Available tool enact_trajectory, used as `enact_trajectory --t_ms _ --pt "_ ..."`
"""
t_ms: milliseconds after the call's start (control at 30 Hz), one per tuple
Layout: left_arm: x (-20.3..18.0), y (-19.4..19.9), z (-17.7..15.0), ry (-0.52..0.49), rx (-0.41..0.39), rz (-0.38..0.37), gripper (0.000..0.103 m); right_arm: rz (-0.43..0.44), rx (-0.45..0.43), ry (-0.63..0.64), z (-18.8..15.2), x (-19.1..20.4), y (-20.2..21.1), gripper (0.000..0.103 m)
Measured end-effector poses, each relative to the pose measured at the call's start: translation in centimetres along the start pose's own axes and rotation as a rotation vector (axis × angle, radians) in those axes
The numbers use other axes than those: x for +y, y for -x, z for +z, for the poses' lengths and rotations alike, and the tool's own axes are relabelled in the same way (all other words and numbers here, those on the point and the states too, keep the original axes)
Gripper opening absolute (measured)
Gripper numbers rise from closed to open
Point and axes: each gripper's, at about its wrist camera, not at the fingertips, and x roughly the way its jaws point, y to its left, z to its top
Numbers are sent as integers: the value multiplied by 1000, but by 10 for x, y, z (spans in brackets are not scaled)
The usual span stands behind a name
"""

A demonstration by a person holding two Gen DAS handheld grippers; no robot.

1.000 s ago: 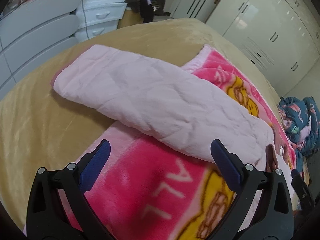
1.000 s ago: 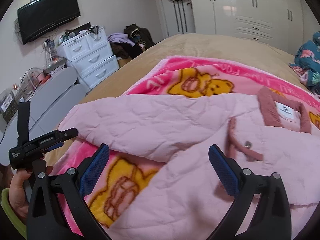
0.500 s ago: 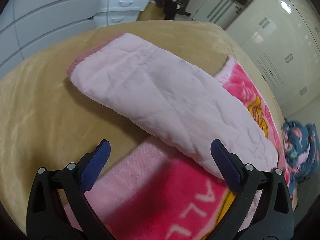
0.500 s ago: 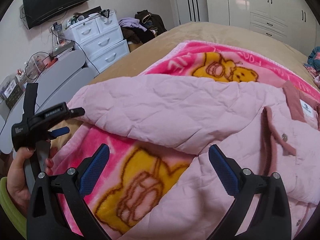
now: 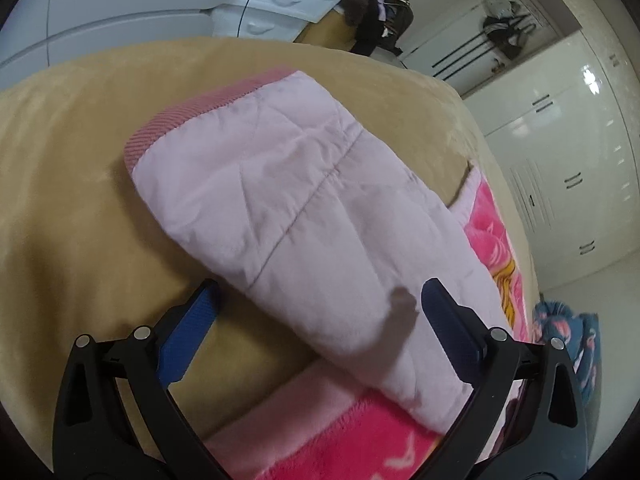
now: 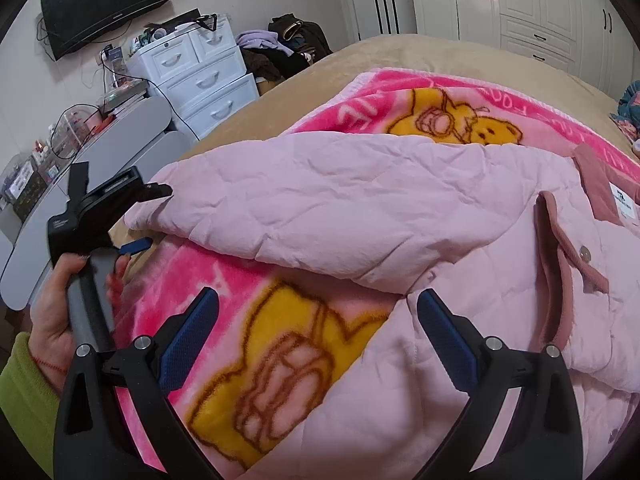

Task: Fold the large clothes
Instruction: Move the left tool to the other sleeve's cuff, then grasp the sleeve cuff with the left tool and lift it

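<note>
A pale pink quilted jacket (image 6: 400, 216) lies on a pink bear-print blanket (image 6: 280, 344) on the bed. Its sleeve (image 5: 304, 216) stretches out to the left, ending in a ribbed darker pink cuff (image 5: 192, 112). My left gripper (image 5: 316, 300) is open, its jaws on either side of the sleeve just short of the cuff end; it also shows in the right wrist view (image 6: 136, 220) at the sleeve's tip. My right gripper (image 6: 316, 308) is open and empty, hovering over the blanket and the jacket's lower edge.
The tan bedspread (image 5: 60, 200) lies under the blanket. White drawers (image 6: 200, 76) and a grey desk (image 6: 120, 136) stand left of the bed, with piled clothes (image 6: 280, 52) behind. White wardrobes (image 6: 540, 4) line the far wall. A blue patterned cloth (image 5: 568, 328) lies at right.
My left gripper has moved left along the sleeve towards its cuff and come closer to it. My right gripper has shifted slightly left over the blanket. Both stay open.
</note>
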Motion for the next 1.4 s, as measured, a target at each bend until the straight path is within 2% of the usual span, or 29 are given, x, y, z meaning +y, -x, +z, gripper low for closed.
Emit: enact_trajectory --t_ms 67,100,133,200,233,300,500,833,1133,1400 --pt "-1 0 3 -10 -32 7 91 -1 -2 -10 -3 -4 4 99" --pt "-3 1 3 -29 -54 20 70 -5 -4 -22 -5 -8 7 99" --pt "-5 1 4 -57 -74 52 43 -4 -9 -30 -6 -10 10 99" --pt "-6 3 5 -75 -97 55 31 -1 -24 -53 -9 -16 18 99" --pt "-8 7 6 -83 -112 55 20 -1 -30 -60 -11 -18 23 99" --pt "-13 21 8 -97 -162 29 15 -4 -48 -70 -14 -24 34 99" --pt "-48 63 10 -183 -269 -30 12 -31 -94 -128 -21 -46 65 99" --pt "-108 109 -8 -296 -361 -152 12 -82 -149 -238 -47 -96 117 99" --pt "-157 147 -42 -434 -405 -253 12 -117 -176 -319 -65 -131 157 99" --pt "-194 161 -70 -500 -397 -274 11 -127 -223 -361 -81 -154 198 99"
